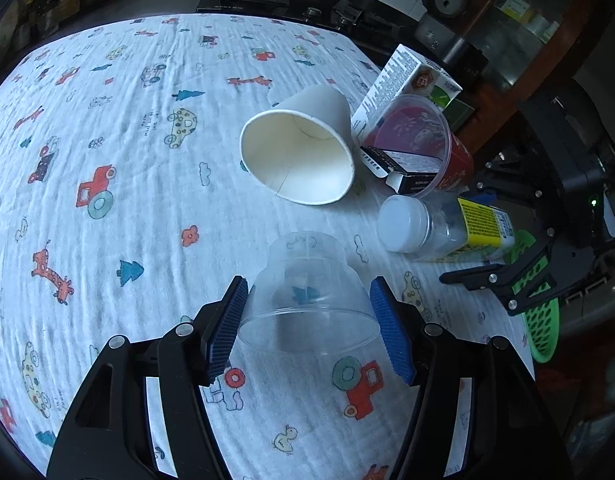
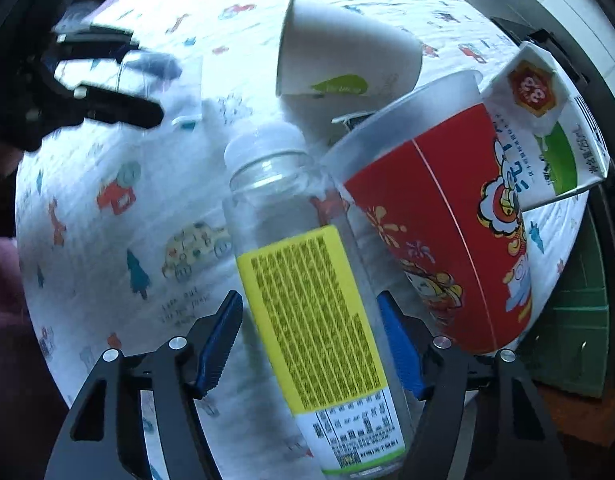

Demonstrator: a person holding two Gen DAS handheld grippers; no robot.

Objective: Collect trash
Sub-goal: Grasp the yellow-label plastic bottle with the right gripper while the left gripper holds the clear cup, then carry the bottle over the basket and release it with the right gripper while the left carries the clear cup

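Little could be read. The white carton [image 2: 547, 128] at the far right carried a red badge with the digits "88" seen upside down, above rows of print too small to make out. The tablecloth [image 2: 107, 280] bore a few faint handwritten-style words beside a cartoon car, illegible. The clear bottle [image 2: 307, 300] had a yellow label packed with dense unreadable print and a code square near its base.
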